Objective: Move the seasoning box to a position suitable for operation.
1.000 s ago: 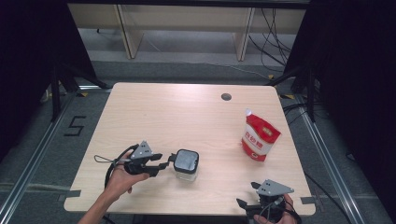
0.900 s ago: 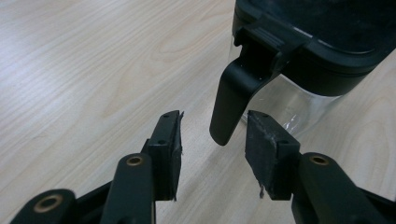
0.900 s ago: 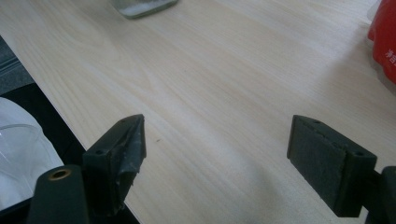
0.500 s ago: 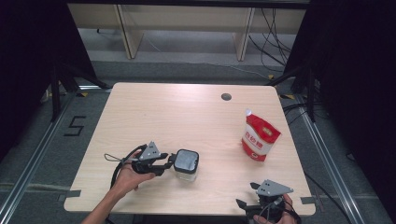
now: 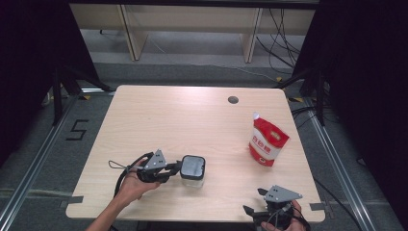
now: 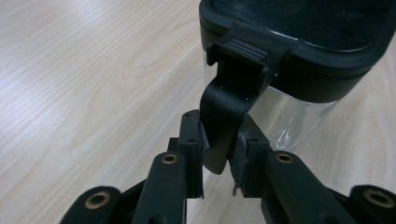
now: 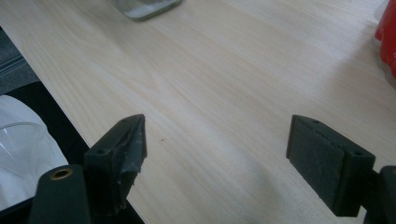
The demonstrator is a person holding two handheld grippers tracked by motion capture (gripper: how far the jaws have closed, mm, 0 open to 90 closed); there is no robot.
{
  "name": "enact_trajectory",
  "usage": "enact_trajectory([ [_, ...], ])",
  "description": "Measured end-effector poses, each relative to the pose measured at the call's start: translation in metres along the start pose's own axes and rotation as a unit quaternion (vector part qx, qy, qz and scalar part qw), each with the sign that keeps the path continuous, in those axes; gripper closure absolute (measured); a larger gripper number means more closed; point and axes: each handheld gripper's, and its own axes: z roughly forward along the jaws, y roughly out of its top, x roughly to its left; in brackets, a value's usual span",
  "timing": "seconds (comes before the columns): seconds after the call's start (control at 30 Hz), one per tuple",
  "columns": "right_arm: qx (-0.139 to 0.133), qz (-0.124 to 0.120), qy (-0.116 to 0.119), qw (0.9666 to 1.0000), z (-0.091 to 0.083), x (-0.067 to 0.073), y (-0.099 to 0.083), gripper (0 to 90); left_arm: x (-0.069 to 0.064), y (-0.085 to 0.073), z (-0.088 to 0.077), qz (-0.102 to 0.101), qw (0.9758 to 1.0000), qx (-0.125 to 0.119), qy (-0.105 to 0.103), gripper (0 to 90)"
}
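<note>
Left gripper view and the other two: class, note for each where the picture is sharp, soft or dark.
Left gripper view: the jaws and the clasp between them are sharp; the lid is dark, with little detail. Right gripper view: the table grain is crisp, the red pouch at the edge soft. High view: the table is evenly lit, its surroundings nearly black.
</note>
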Motion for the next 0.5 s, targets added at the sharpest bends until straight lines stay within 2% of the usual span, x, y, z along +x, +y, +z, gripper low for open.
enact_trajectory([
  [0.13, -0.003, -0.003, 0.003, 1.0000, 0.000, 0.000, 0.000, 21.3, -0.005, 0.002, 0.001, 0.010, 0.9999, 0.000, -0.009, 75.0],
  [0.17, -0.003, -0.003, 0.003, 1.0000, 0.000, 0.000, 0.000, 21.3, -0.007, 0.003, 0.001, 0.016, 0.9998, 0.008, -0.007, 75.0],
  [0.33, -0.003, -0.006, 0.002, 1.0000, 0.000, -0.001, 0.000, 21.4, -0.027, 0.009, 0.008, -0.001, 0.9998, 0.007, -0.020, 74.1],
  [0.4, -0.003, -0.006, 0.002, 1.0000, -0.001, -0.001, 0.000, 21.4, -0.030, 0.010, 0.009, -0.007, 0.9997, 0.008, -0.024, 73.5],
  [0.43, -0.003, -0.006, 0.001, 1.0000, -0.001, -0.001, 0.000, 21.4, -0.032, 0.011, 0.009, -0.004, 0.9997, 0.013, -0.020, 73.2],
  [0.5, -0.006, -0.007, -0.002, 1.0000, -0.001, -0.001, 0.000, 21.4, -0.039, 0.013, 0.011, -0.002, 0.9994, 0.013, -0.032, 72.9],
])
